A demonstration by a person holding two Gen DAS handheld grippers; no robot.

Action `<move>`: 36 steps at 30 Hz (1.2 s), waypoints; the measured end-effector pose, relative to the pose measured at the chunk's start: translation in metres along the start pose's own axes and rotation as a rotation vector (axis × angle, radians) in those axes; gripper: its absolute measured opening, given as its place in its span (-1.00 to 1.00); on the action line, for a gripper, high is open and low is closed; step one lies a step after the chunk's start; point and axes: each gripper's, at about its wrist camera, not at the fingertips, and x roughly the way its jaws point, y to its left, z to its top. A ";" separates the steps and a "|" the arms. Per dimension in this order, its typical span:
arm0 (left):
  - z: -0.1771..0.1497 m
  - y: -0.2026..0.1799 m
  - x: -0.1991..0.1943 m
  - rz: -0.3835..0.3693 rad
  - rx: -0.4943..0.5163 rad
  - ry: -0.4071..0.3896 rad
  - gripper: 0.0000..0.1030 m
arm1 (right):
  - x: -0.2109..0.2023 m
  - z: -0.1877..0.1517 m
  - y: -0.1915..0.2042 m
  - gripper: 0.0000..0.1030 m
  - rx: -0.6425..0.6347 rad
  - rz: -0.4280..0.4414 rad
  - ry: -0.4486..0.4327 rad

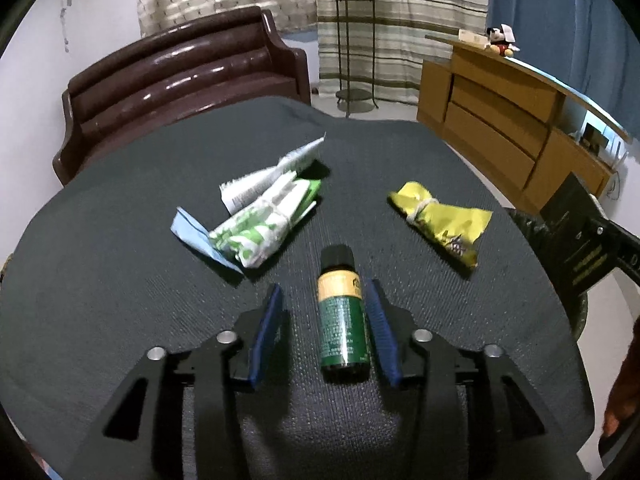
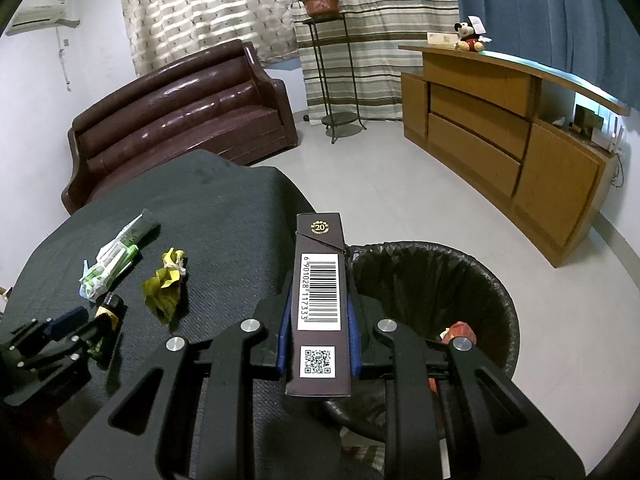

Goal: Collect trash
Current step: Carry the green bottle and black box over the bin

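Bottle (image 1: pixel 342 312) lies flat on dark cloth (image 1: pixel 120 280) between L gripper (image 1: pixel 326 320) pads, cap pointing away, long axis running along the fingers. Jaws open: R-side pad abt touching, L-side pad clear. R gripper (image 2: pixel 318 332) clamps dark box (image 2: pixel 319 300), barcode up, near bin (image 2: pixel 480 288) rim. Green wrapper (image 1: pixel 264 220) & yellow wrapper (image 1: pixel 442 220) lie beyond bottle, L gripper nearer both.
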 end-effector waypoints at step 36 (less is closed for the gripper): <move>0.044 -0.101 -0.023 -0.204 0.138 -0.228 -0.53 | -0.014 0.002 -0.057 -0.59 0.063 -0.137 -0.014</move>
